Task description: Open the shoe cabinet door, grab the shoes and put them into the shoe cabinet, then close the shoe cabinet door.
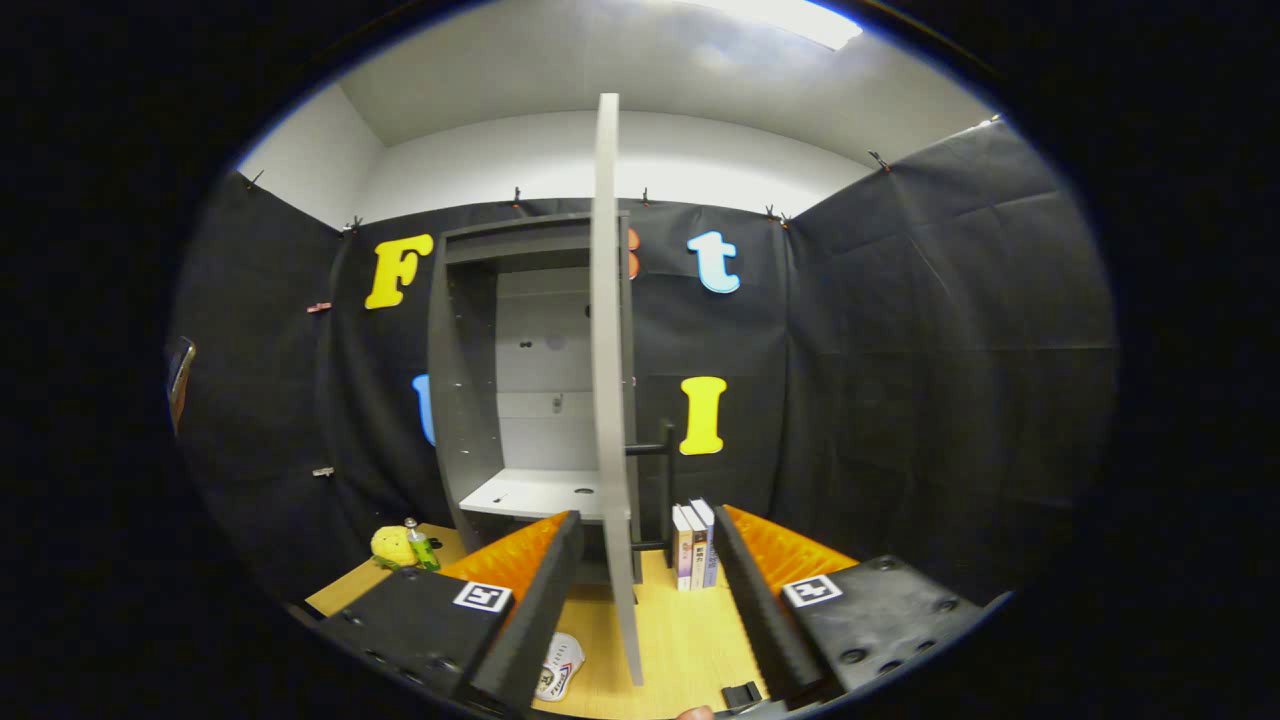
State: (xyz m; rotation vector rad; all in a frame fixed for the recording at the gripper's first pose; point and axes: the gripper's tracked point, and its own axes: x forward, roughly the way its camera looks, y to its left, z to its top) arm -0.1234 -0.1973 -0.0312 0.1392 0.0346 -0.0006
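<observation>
With the shoe cabinet (500, 400) door (607, 380) swung out edge-on between the spread fingers of the empty claw (645, 560), I'd push it wider before fetching the shoe (560, 668) lying on the worktop (690, 640) below

walls: black cloth (900, 330) hanging on three sides, clipped along its top edge | above: white wall (560, 160) and ceiling (600, 70) showing, a bright light (790, 15) glowing overhead | surface: pale wooden table (690, 640) lying below | extras: books (693, 545) standing upright, yellow toy (395, 546) sitting near the left wall
</observation>
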